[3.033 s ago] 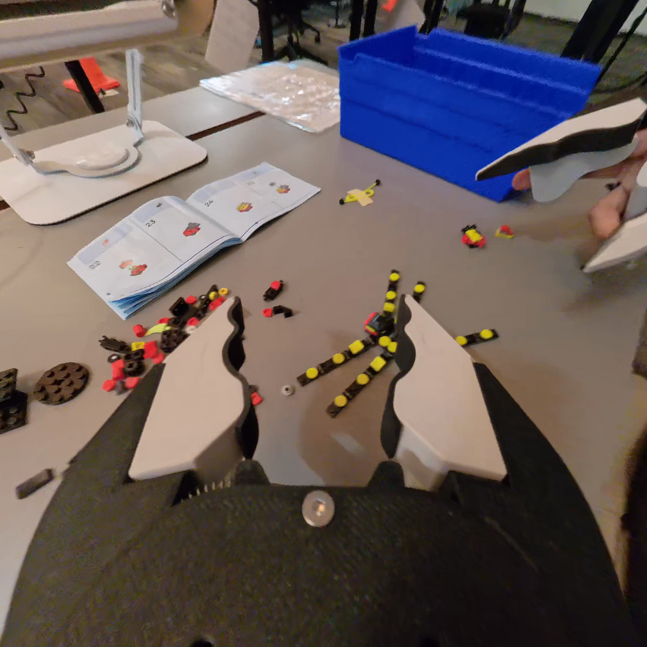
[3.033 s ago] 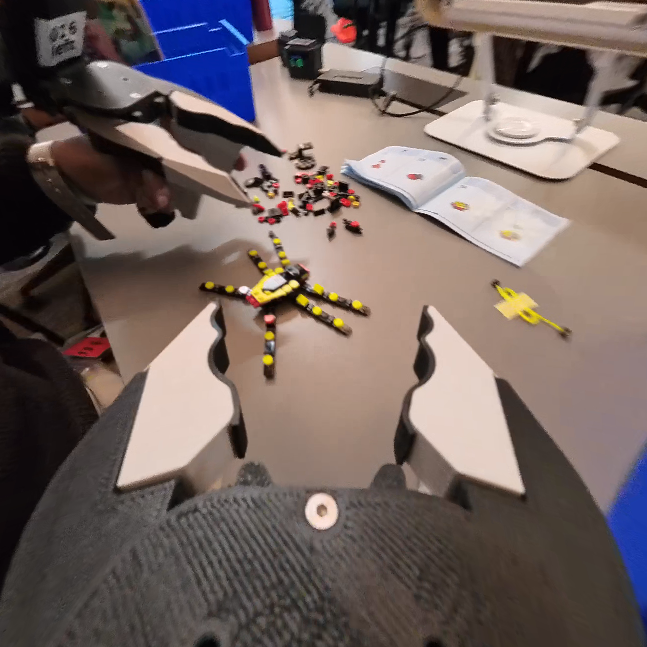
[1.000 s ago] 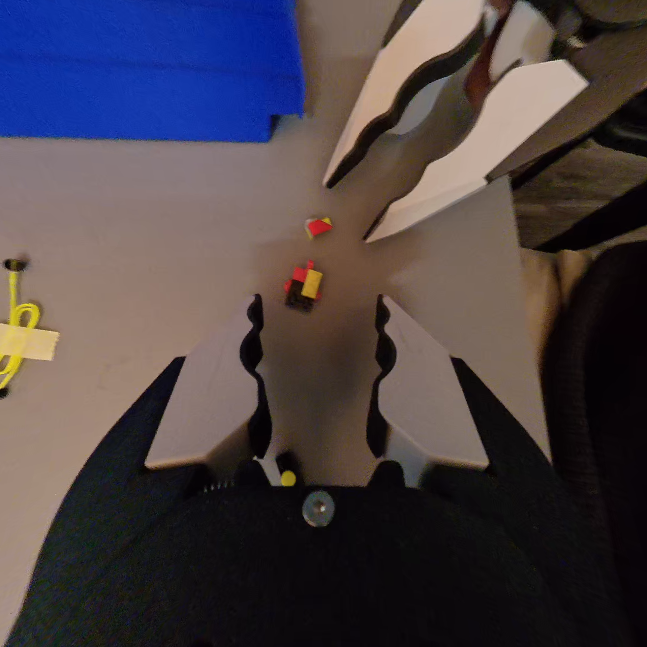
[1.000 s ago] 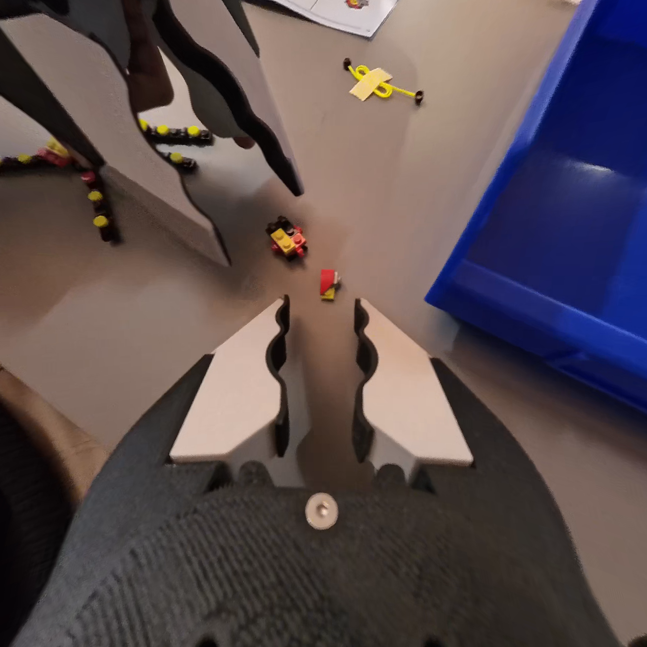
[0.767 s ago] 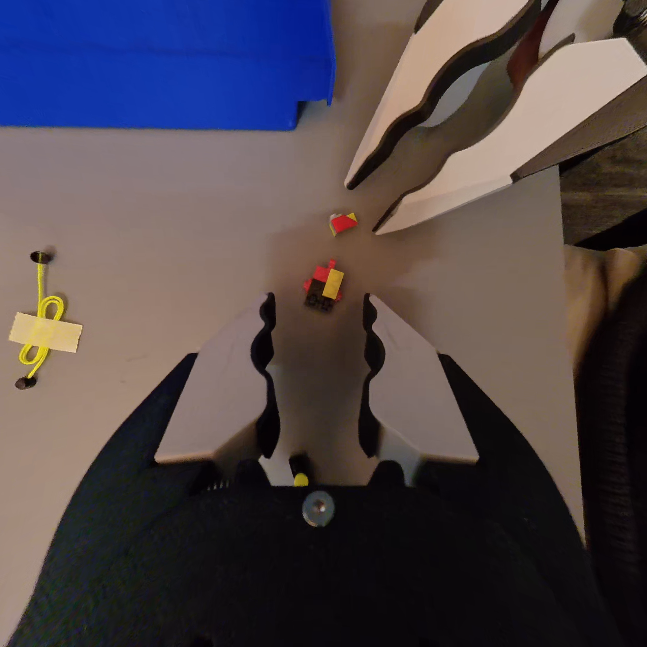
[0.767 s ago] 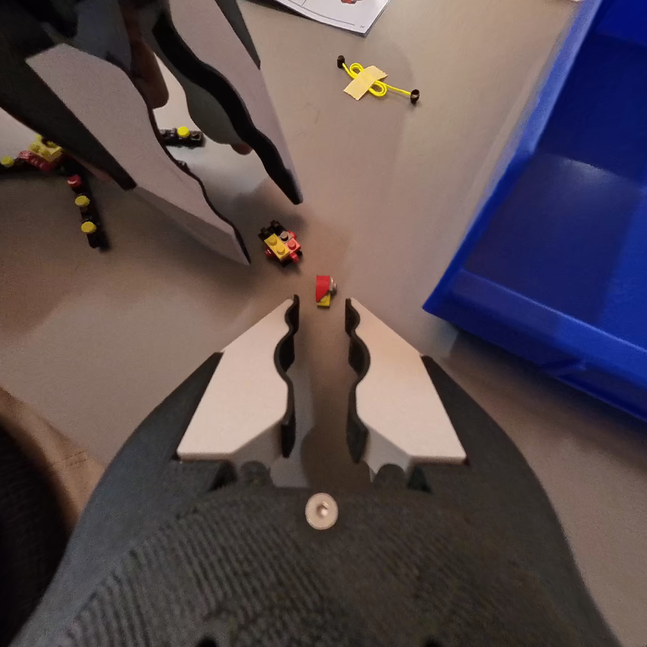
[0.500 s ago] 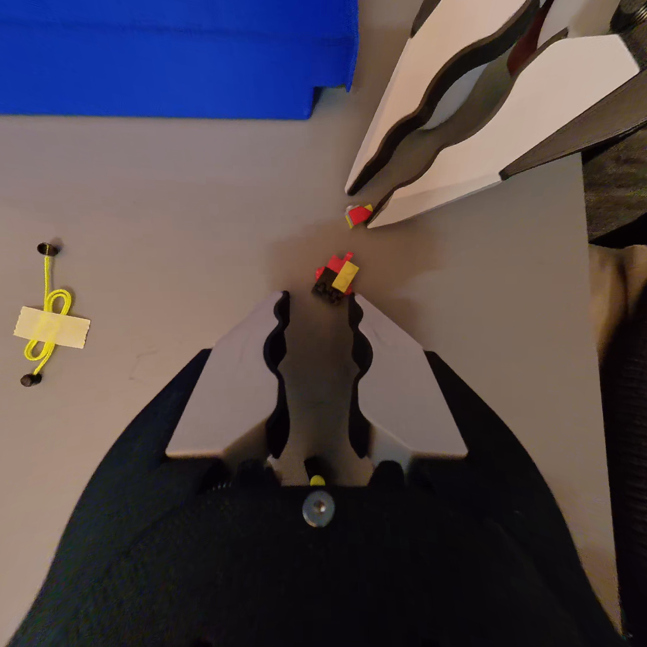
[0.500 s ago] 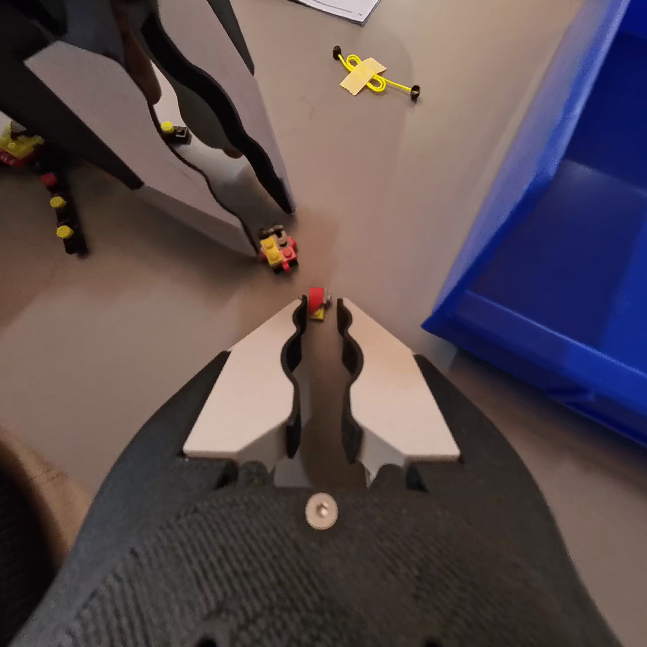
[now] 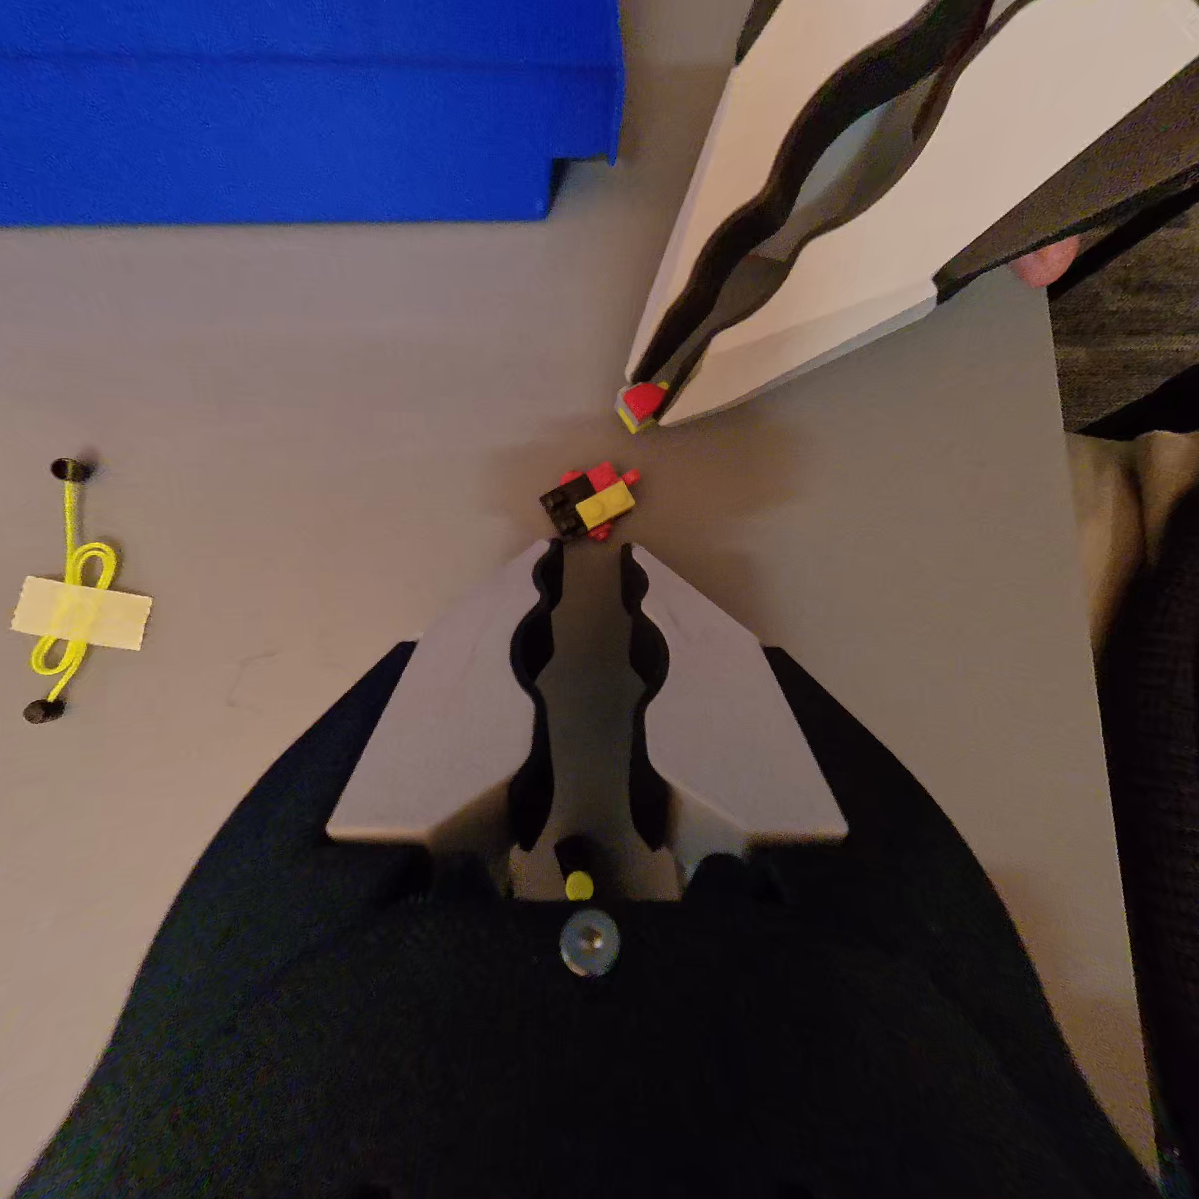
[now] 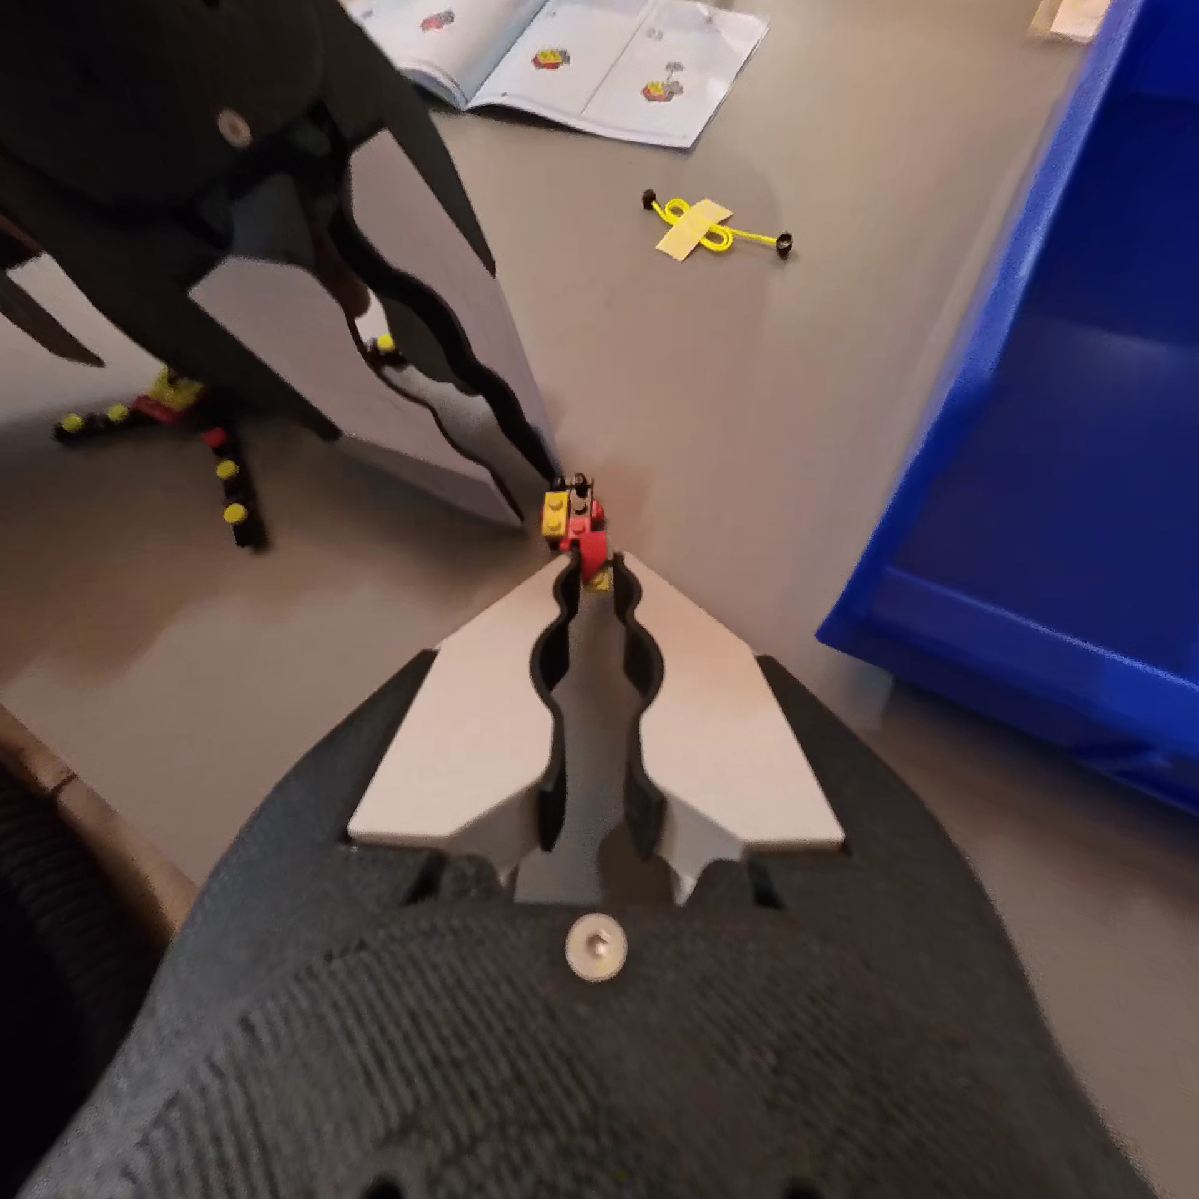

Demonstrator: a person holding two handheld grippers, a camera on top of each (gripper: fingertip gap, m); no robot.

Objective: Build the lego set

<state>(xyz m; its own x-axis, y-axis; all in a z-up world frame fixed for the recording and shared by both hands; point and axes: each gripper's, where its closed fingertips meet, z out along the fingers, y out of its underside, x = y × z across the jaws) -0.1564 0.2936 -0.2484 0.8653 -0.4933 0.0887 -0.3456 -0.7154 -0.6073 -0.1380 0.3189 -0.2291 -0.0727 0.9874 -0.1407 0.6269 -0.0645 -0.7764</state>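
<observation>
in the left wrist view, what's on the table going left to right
Yellow cord with tape → black, red and yellow lego assembly just ahead of the left gripper → small red and yellow piece pinched in the right gripper. The blue bin spans the top, so it is left out.

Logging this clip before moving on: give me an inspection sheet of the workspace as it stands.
Surface: plain grey tabletop.
Job's things: small black, yellow and red brick assembly; small red and yellow piece; open instruction booklet; yellow-studded black spider-like build.
Clutter: taped yellow cord.
Grippers: left gripper open just short of the assembly; right gripper shut on the piece.
Cables: nothing seen.
Surroundings: blue plastic bin.
</observation>
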